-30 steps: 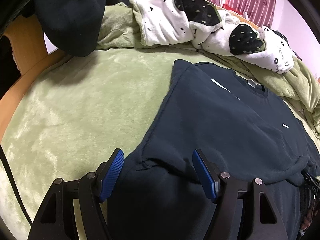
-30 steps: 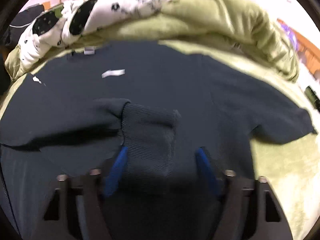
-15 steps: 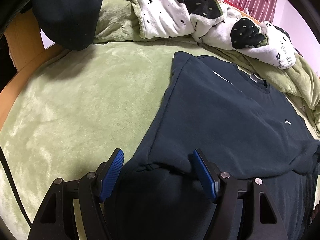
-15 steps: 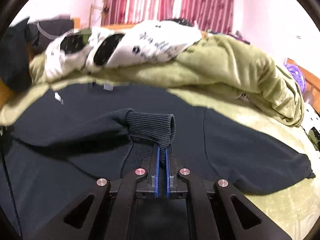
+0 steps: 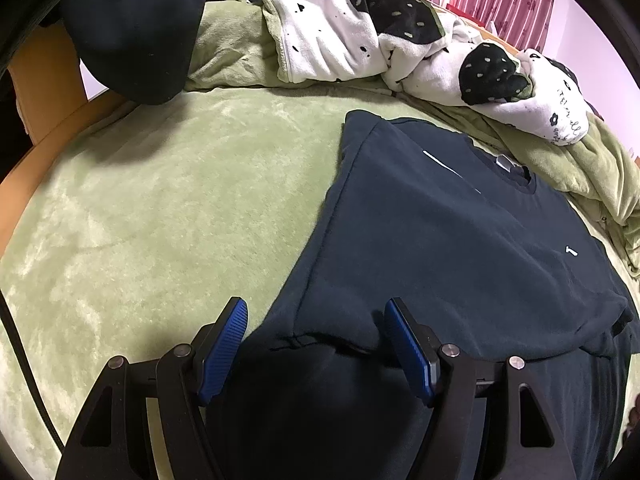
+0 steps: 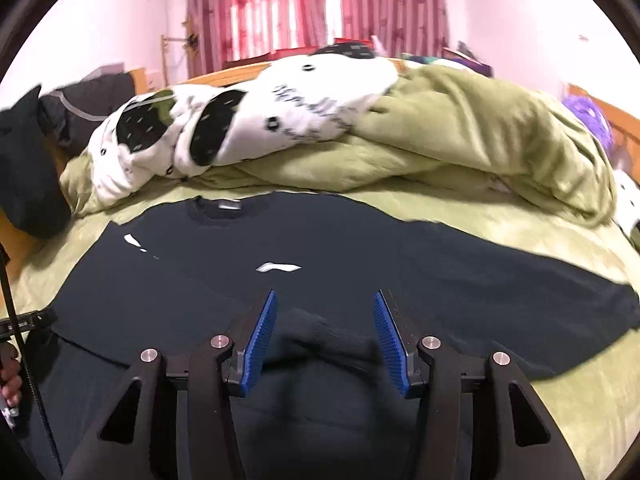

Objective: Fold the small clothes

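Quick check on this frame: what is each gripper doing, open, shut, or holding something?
Left gripper: open, jaws either side of the navy sweatshirt's folded edge, not pinching it.
Right gripper: opening, ribbed cuff between the pads, not gripped.

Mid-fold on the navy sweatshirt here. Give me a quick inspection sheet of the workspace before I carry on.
Surface: green plush bed cover, bare on the sweatshirt's left.
Job's things: navy sweatshirt lies flat, one sleeve folded across the body, its ribbed cuff below the right gripper; the other sleeve is spread out sideways.
Clutter: white and black spotted blanket and bunched green duvet at the far edge; dark garment at the far left corner.
Grippers: left gripper open over the sweatshirt's folded edge; right gripper opening, fingers not pressing the cuff.
Cables: black cable across the cover at the left.
Surroundings: red curtain, pink walls, wooden bed frame.
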Tool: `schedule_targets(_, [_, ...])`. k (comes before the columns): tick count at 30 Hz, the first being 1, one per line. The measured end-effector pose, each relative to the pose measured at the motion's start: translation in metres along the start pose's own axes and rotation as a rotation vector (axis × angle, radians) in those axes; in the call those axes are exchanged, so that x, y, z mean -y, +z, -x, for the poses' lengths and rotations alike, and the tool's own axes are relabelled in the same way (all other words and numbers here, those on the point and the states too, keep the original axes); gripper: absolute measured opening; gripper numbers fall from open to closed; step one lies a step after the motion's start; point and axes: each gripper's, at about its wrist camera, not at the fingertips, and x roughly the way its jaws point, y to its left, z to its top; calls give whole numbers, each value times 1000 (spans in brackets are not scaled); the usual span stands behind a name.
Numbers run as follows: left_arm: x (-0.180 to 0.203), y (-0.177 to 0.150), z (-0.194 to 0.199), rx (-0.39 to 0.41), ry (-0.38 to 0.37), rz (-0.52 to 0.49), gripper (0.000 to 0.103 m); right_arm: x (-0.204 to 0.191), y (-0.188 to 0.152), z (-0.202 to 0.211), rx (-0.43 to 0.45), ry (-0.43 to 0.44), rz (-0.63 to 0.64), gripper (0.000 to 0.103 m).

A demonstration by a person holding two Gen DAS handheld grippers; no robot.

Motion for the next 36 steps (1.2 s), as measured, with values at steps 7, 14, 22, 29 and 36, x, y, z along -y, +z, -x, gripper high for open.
schedule_targets(7, [1,-1,-6,-8,5,-10,69,-52,-31,-68,-186,-94,153,41])
schedule_targets(14, [10,-8,-12,-21,37,-57,70,-45,-58,-53,-160,-70,228,39])
schedule_targets(22, [12,-9,-10,-20,37,-59,71,-37,-67,-45,-222,-29,200,38])
schedule_targets(29, [25,-7,7,15,7,-84,71,-6,-53,9,-162,-1,100,46])
schedule_targets(36, [38,-2,31,31,-29,-86,71,85,-37,74,-109,-151,-59,63])
